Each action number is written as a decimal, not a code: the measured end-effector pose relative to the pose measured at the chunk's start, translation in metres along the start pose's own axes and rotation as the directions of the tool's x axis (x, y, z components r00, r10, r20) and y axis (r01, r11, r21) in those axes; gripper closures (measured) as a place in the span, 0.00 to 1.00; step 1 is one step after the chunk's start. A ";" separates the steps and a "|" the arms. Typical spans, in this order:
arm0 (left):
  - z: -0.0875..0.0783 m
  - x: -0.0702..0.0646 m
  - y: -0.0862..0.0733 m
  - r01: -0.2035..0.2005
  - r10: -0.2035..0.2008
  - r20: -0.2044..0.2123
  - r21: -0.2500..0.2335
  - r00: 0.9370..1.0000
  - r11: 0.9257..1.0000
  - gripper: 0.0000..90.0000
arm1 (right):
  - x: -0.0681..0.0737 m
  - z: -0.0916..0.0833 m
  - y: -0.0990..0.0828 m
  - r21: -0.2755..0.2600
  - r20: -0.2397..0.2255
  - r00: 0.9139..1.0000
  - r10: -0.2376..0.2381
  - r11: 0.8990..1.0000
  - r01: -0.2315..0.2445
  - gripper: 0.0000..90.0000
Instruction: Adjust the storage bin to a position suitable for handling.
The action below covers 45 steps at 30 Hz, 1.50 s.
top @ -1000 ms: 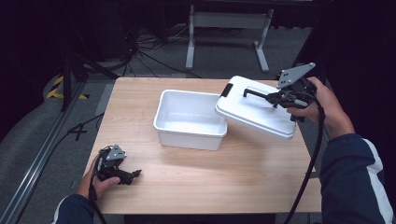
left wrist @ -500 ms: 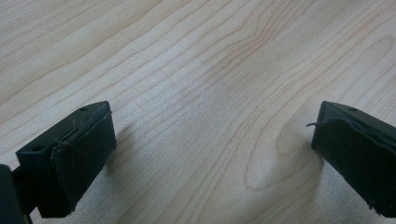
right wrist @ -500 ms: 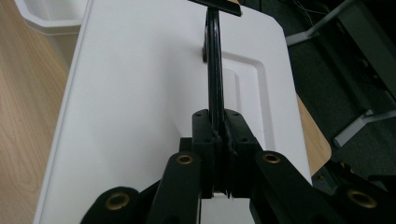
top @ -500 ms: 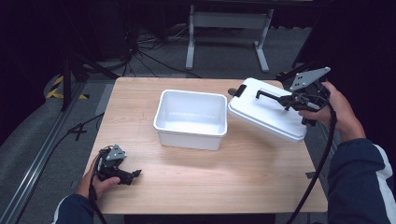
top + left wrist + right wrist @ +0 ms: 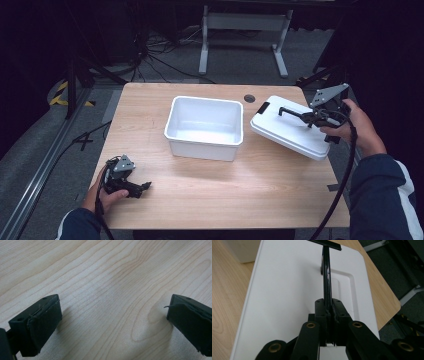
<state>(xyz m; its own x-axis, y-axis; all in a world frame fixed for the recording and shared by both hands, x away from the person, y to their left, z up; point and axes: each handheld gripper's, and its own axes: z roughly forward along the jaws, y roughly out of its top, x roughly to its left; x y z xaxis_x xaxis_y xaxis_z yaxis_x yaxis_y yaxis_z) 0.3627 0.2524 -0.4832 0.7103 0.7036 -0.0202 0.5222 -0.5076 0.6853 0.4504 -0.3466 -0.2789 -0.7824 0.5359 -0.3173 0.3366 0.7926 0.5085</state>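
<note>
The worktop (image 5: pixel 210 200) was pale wood with a visible grain and a smooth, matt finish. The white lid (image 5: pixel 290 132) and the white tub (image 5: pixel 204 145) looked like smooth plastic with a soft sheen, and the lid's handle (image 5: pixel 326 277) was glossy black. The left gripper (image 5: pixel 113 322) had matt black pads (image 5: pixel 42 327), rough at the edges.

1. The open white plastic tub (image 5: pixel 204 127) is set near the middle of the light wooden surface (image 5: pixel 225 195).
2. The white plastic lid with a black handle (image 5: pixel 290 132) is held tilted just right of the tub, apart from it, over the surface's right part.
3. The right tongs (image 5: pixel 306 116) are clamped on the lid's handle (image 5: pixel 326 272).
4. The left tongs (image 5: pixel 142 187) are rested at the near left corner, well apart from the tub, spread over bare surface.
</note>
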 end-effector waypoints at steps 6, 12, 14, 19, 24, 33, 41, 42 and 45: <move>0.000 0.000 0.000 0.002 -0.002 -0.001 0.000 1.000 1.000 0.00 | 0.003 0.019 -0.009 0.038 -0.011 1.000 0.005 0.999 -0.004 0.94; 0.000 0.000 0.000 0.003 -0.003 -0.001 -0.001 1.000 1.000 0.00 | 0.006 0.037 -0.015 0.040 -0.024 0.999 0.027 0.999 -0.026 0.94; 0.000 0.000 0.000 0.003 -0.003 -0.002 -0.001 1.000 1.000 0.00 | 0.008 0.044 -0.016 0.043 -0.037 0.999 0.032 0.999 -0.030 0.94; 0.000 0.000 0.000 0.002 -0.002 -0.001 0.000 1.000 1.000 0.00 | 0.013 0.059 -0.020 0.067 -0.049 0.998 0.037 0.997 -0.034 0.94; 0.000 0.000 0.000 0.002 -0.002 0.000 0.002 1.000 1.000 0.00 | 0.017 0.068 -0.024 0.064 -0.057 0.998 0.038 0.997 -0.035 0.94; 0.000 0.000 0.000 -0.001 0.001 -0.001 0.000 1.000 1.000 0.00 | 0.025 0.083 -0.036 0.084 -0.075 0.996 0.053 0.995 -0.046 0.94; 0.000 0.000 0.000 -0.001 0.001 -0.001 0.000 1.000 1.000 0.00 | 0.029 0.091 -0.048 0.087 -0.093 0.992 0.082 0.994 -0.074 0.89; 0.000 0.000 0.000 0.001 -0.001 0.000 0.001 1.000 1.000 0.00 | 0.029 0.090 -0.049 0.074 -0.074 0.993 0.093 0.993 -0.088 0.85; 0.000 0.000 0.000 -0.001 0.001 -0.001 0.000 1.000 1.000 0.00 | 0.030 0.087 -0.050 0.059 -0.075 0.992 0.098 0.994 -0.094 0.83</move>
<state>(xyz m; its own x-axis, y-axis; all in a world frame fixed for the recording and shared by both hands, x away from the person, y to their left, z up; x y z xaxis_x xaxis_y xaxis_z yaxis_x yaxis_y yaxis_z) 0.3630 0.2525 -0.4831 0.7105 0.7034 -0.0183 0.5212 -0.5086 0.6854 0.4559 -0.3447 -0.3836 -0.7826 0.5878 -0.2050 0.4388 0.7544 0.4881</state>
